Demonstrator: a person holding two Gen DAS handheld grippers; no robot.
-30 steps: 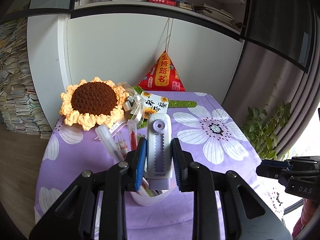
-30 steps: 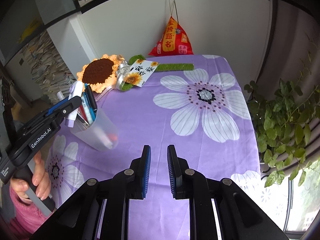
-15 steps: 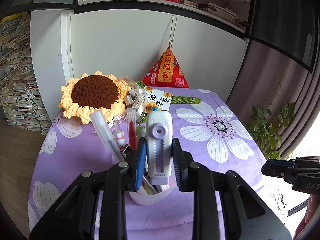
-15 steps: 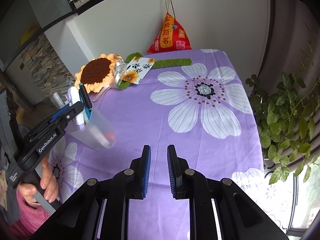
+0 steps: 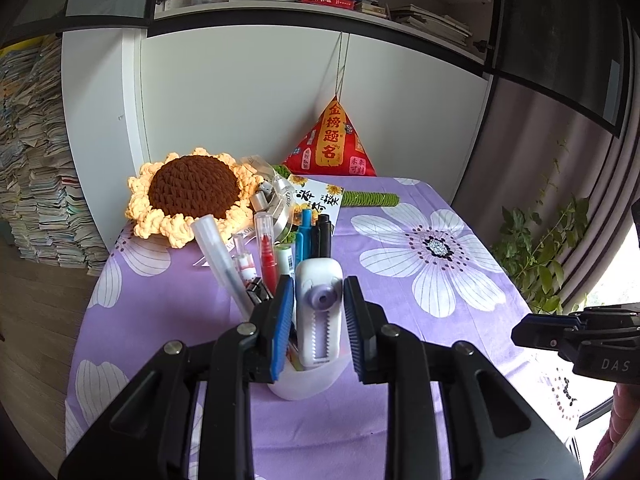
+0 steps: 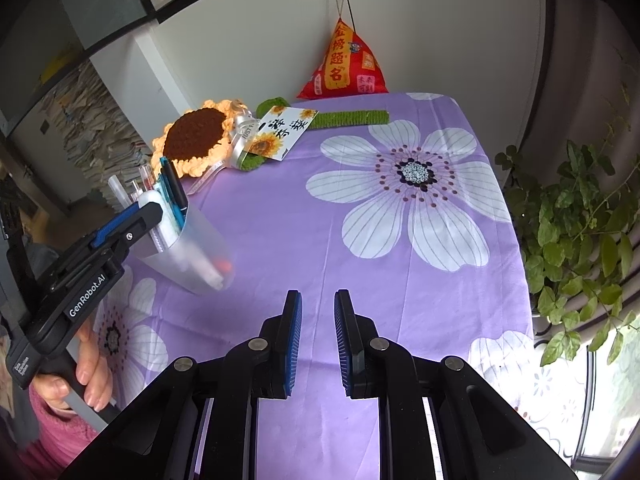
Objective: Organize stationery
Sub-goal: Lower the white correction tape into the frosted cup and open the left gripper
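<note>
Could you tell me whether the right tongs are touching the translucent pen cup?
Apart. The right wrist view shows bare purple tablecloth between the right tongs and the pen cup.

Both wrist views look down along their fingers, sharing the pen cup (image 5: 304, 380) and purple tablecloth (image 6: 400, 280).

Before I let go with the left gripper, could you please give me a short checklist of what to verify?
1. left gripper closed on the correction tape: ok.
2. correction tape's lower end inside the pen cup: ok.
3. correction tape resting on the cup's bottom: cannot tell.
4. pen cup standing on the tablecloth: ok.
5. right gripper empty and apart from the pen cup: ok.
</note>
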